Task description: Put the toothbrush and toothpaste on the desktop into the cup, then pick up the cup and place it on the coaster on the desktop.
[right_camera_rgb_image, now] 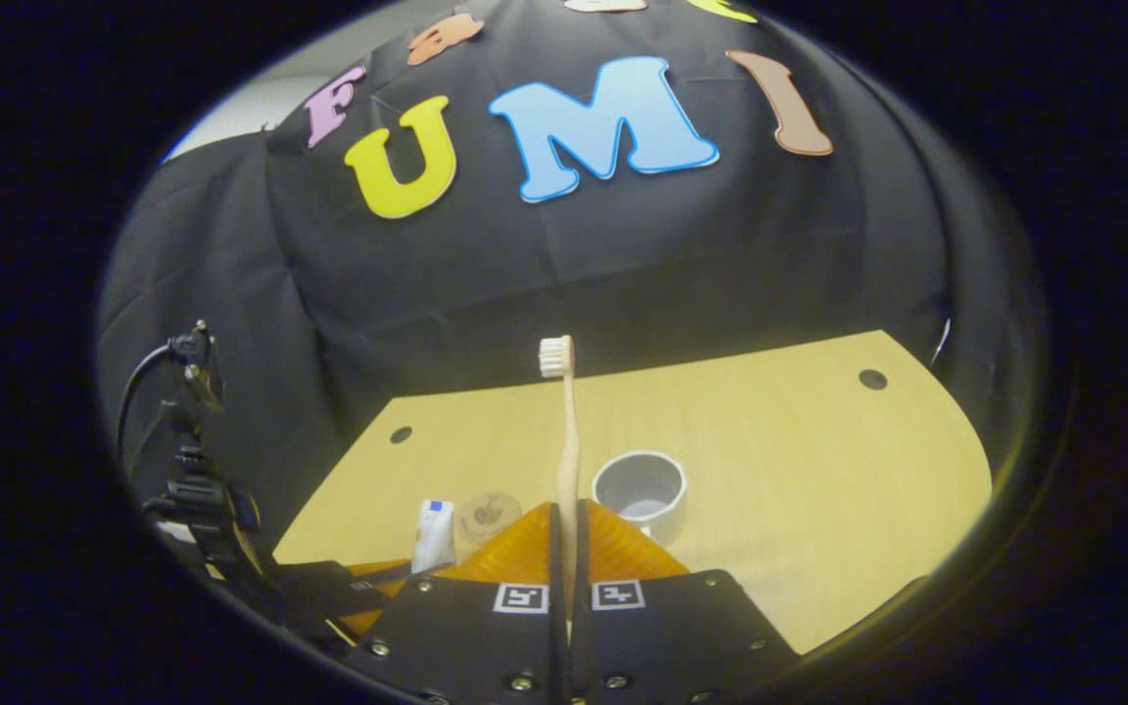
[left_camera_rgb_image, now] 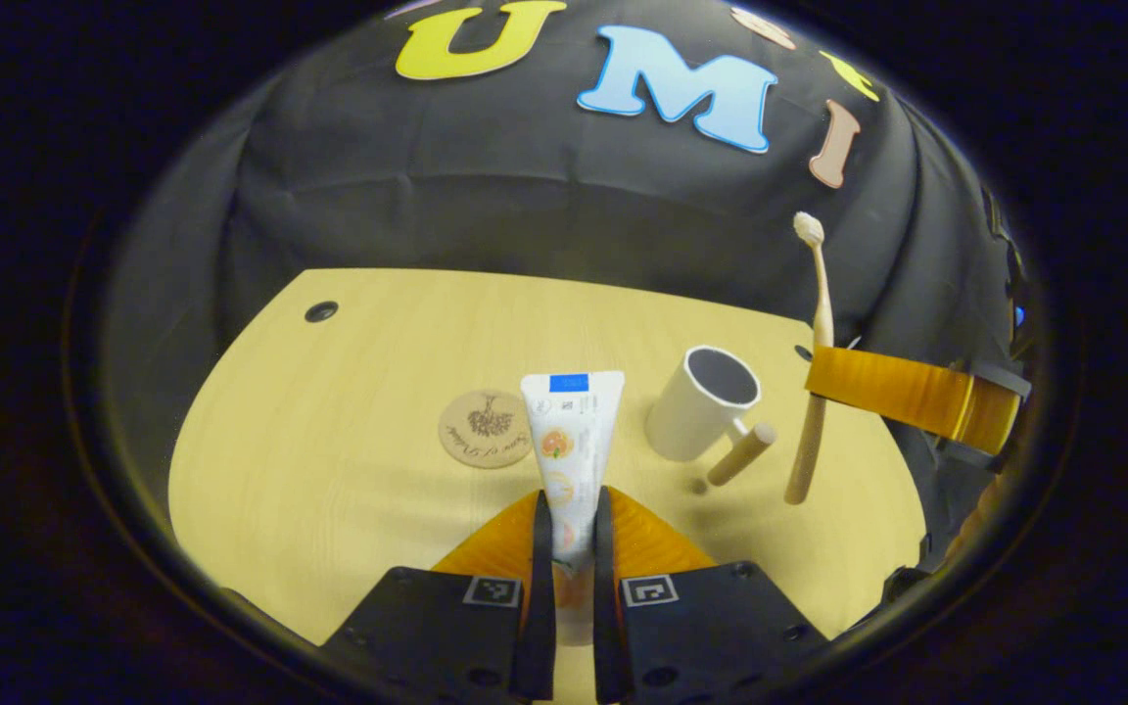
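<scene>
Standing empty, cup [left_camera_rgb_image: 703,402], left claw [left_camera_rgb_image: 572,548] clamping toothpaste [left_camera_rgb_image: 572,441], right claw [right_camera_rgb_image: 567,548] clamping toothbrush [right_camera_rgb_image: 566,441]

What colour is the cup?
The cup is white outside and grey inside, with a light wooden handle. The left gripper view shows it best.

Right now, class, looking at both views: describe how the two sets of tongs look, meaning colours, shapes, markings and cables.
The left tongs have two thin black fingers backed by amber, translucent wedges, on a black body with a square black-and-white marker on each side. The right tongs match: black blades, amber wedges, two square markers, visible screws. In the right gripper view, black cables run by the left tongs' body.
</scene>
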{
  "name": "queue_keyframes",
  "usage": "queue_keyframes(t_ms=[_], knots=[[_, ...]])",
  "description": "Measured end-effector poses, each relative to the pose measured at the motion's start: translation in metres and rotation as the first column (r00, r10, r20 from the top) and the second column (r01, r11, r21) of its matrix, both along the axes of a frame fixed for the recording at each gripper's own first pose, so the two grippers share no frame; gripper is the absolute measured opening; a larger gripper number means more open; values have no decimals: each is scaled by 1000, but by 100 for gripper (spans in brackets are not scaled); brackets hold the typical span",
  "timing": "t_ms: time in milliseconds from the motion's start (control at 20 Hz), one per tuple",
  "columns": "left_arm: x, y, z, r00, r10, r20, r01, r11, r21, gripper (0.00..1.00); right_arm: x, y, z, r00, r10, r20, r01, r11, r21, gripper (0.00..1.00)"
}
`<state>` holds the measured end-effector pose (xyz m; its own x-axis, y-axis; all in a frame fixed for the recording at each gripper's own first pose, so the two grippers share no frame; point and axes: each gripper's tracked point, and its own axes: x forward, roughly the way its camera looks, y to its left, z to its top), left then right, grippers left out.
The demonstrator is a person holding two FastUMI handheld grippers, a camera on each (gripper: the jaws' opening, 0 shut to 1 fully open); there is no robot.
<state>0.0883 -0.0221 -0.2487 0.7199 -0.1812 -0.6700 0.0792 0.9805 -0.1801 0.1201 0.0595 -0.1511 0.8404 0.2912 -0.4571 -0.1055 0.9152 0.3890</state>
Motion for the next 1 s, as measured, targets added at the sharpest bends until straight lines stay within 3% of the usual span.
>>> queue_keyframes(t_ms=[100, 150, 350, 400, 550, 650, 700, 750, 800, 850, 1000], knots=[[5, -2, 13, 999, 4, 43, -4, 1000, 2, 23, 14, -3, 4, 999, -7, 42, 7, 1000, 11, 2], [8, -3, 18, 998, 4, 61, -4, 1000, -1, 28, 19, -5, 4, 998, -8, 54, 7, 1000, 14, 1], [19, -7, 34, 994, 14, 109, -13, 1000, -11, 18, 47, -13, 2, 992, -29, 122, 30, 1000, -7, 2], [22, -8, 37, 993, 23, 120, -22, 1000, -14, 23, 54, -16, 2, 990, -32, 140, 34, 999, -14, 2], [23, -9, 43, 989, 45, 142, -39, 998, -40, 23, 75, -21, -2, 980, -48, 192, 58, 997, -49, 2], [23, -9, 45, 987, 56, 148, -50, 998, -43, 23, 84, -18, -16, 981, -34, 189, 49, 996, -80, 2], [23, -10, 45, 987, 59, 148, -53, 998, -45, 28, 87, -17, -24, 982, -25, 185, 43, 994, -97, 2], [23, -9, 45, 987, 64, 146, -58, 997, -46, 23, 90, -18, -32, 984, -17, 179, 38, 992, -116, 3], [24, -10, 45, 987, 67, 145, -61, 997, -48, 28, 92, -18, -43, 986, -10, 165, 33, 990, -137, 3], [24, -10, 44, 987, 71, 143, -64, 997, -51, 23, 92, -19, -52, 989, -6, 147, 28, 988, -151, 3], [25, -12, 40, 988, 74, 134, -68, 996, -53, 23, 91, -17, -73, 997, 14, 82, -2, 988, -155, 4]])
